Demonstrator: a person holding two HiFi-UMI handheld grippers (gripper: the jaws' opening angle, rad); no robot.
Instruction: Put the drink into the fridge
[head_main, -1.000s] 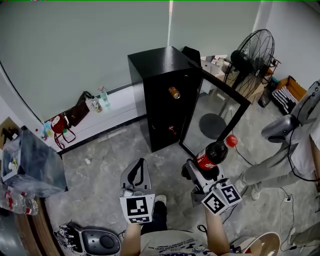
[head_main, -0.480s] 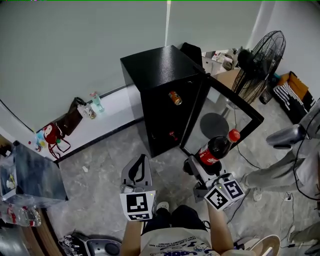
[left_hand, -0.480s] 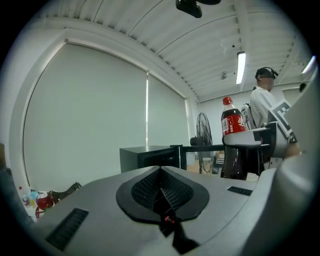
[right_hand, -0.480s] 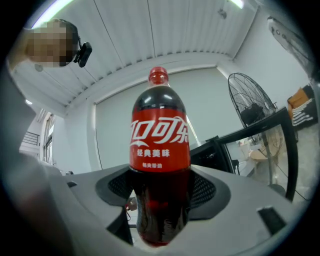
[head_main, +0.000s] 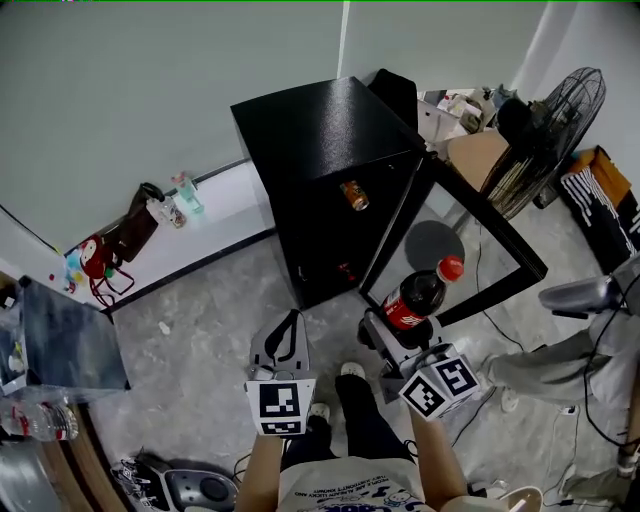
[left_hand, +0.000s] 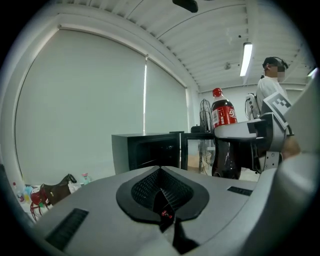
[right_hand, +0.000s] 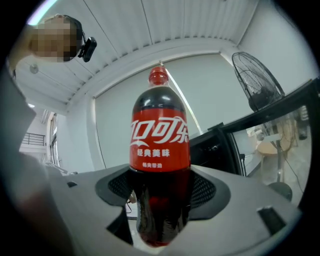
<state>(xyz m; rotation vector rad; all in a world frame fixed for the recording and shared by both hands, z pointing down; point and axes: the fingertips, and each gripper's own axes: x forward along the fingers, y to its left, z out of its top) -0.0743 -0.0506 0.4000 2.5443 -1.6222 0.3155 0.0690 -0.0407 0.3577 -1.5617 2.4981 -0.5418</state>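
Since the earlier frame we have come closer to the fridge (head_main: 320, 140), and both grippers now sit nearer to it. Our right gripper (head_main: 398, 335) grips the cola bottle (head_main: 414, 300) upright by its lower body, jaws partly apart, before the open door (head_main: 480, 235). Our left gripper (head_main: 287, 325) has its jaws closed together on nothing.

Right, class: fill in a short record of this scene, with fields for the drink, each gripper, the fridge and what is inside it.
drink: cola bottle, red cap, not yet in the fridge
right gripper: shut on the cola bottle, low on its body
left gripper: shut, nothing in it
fridge: black, its door swung open
inside: a can on the upper shelf
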